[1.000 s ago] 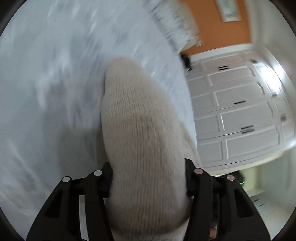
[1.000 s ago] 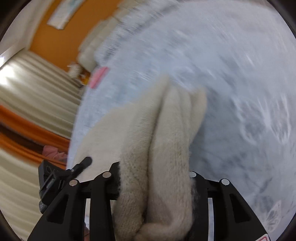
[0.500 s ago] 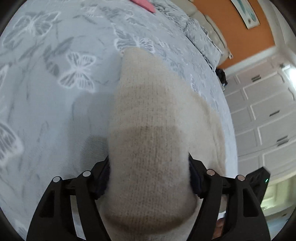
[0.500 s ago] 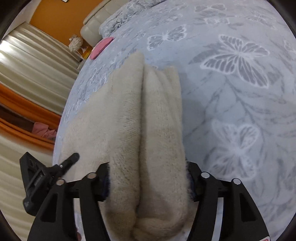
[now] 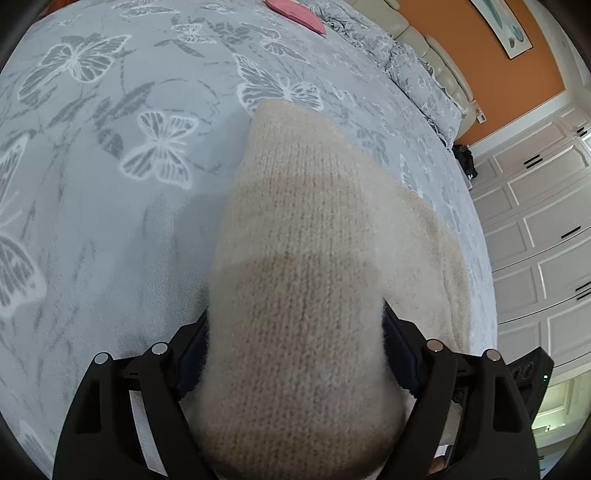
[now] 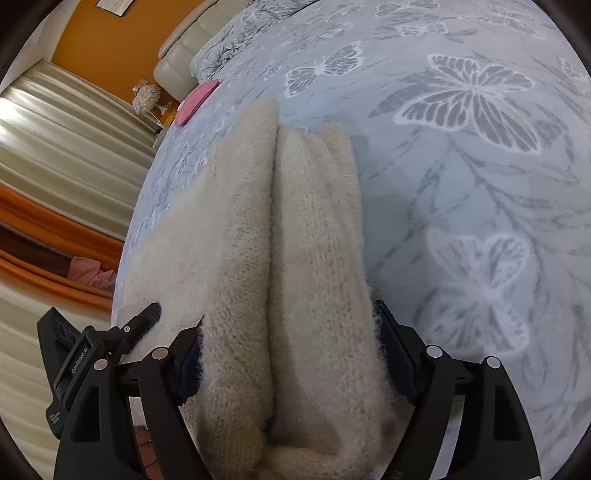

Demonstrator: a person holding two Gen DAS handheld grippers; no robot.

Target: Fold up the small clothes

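Pink pad point(image 5: 295, 14) beyond cream knit point(image 5: 295, 295)

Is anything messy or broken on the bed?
Nothing looks broken or spilled. The cream knitted garment lies bunched in thick folds on the butterfly bedspread, between both tongs, whose jaws have just been opening. A pink item sits near the bed's far edge.

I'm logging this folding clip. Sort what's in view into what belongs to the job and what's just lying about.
Part of the job:
- cream knit garment, folded, between both grippers' jaws
- left gripper, jaws just opening
- right gripper, jaws just opening
- butterfly bedspread, the work surface

Just lying about:
- pink item near the pillows
- framed picture on the orange wall
- white cupboards
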